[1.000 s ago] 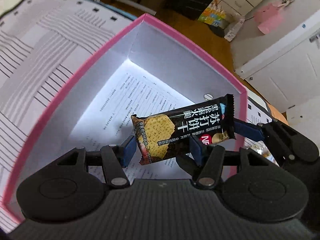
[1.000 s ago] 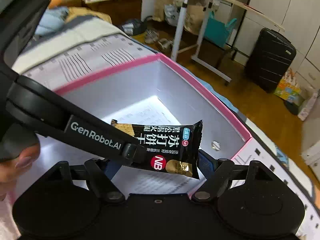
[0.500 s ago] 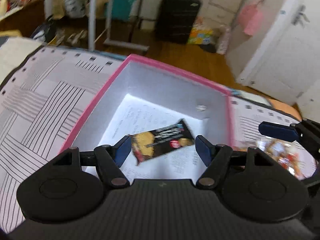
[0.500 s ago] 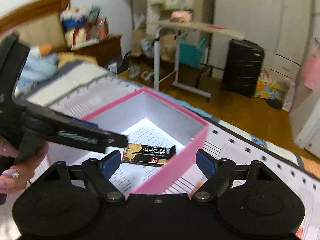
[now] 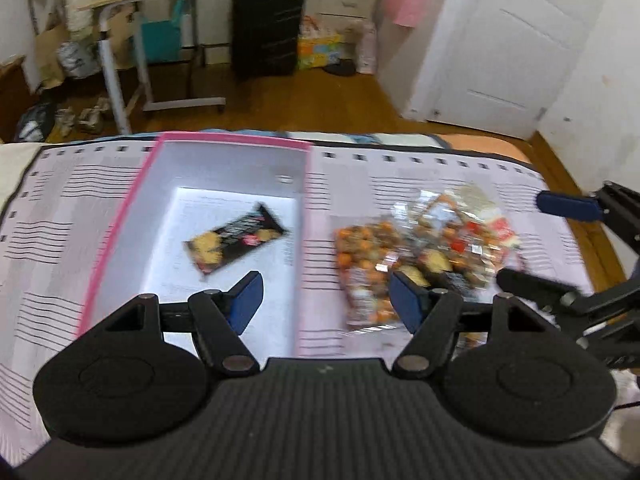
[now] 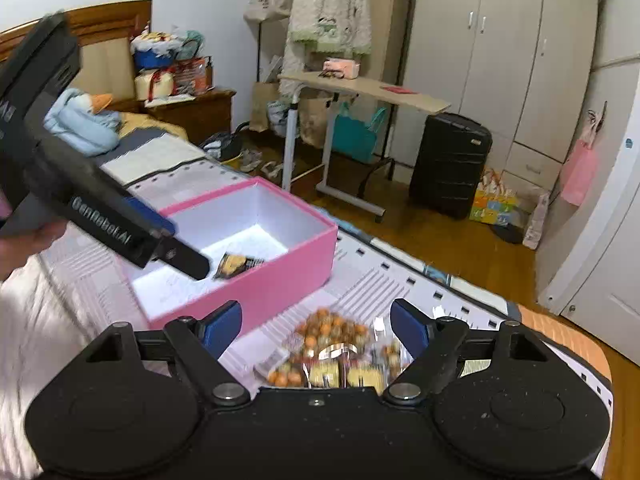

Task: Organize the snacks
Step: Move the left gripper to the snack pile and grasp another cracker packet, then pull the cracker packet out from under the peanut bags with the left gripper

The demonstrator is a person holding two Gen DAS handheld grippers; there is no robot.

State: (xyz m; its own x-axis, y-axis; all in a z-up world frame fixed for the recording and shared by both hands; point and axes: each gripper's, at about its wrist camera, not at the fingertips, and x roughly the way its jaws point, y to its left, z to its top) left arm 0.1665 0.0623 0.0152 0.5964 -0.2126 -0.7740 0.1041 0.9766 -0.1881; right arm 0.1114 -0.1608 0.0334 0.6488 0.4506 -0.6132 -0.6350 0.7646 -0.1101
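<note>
Wooden floor (image 6: 460, 240), white wardrobe (image 6: 500, 60), black suitcase (image 6: 450, 164).

The pink box (image 5: 120, 216) is open on top, so there's a clear way in from above, with just one cracker packet (image 5: 236, 242) lying flat on its floor. Right of the box, the snack pile (image 5: 420, 248) crowds the bedspread (image 5: 52, 208). Left of the box the bedspread is bare.

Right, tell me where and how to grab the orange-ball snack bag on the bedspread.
Take the orange-ball snack bag by its near end, which sticks out free of the pile of snack packets. It lies flat, so come down from above with the right hand-held gripper, probably pinching across its width.
</note>
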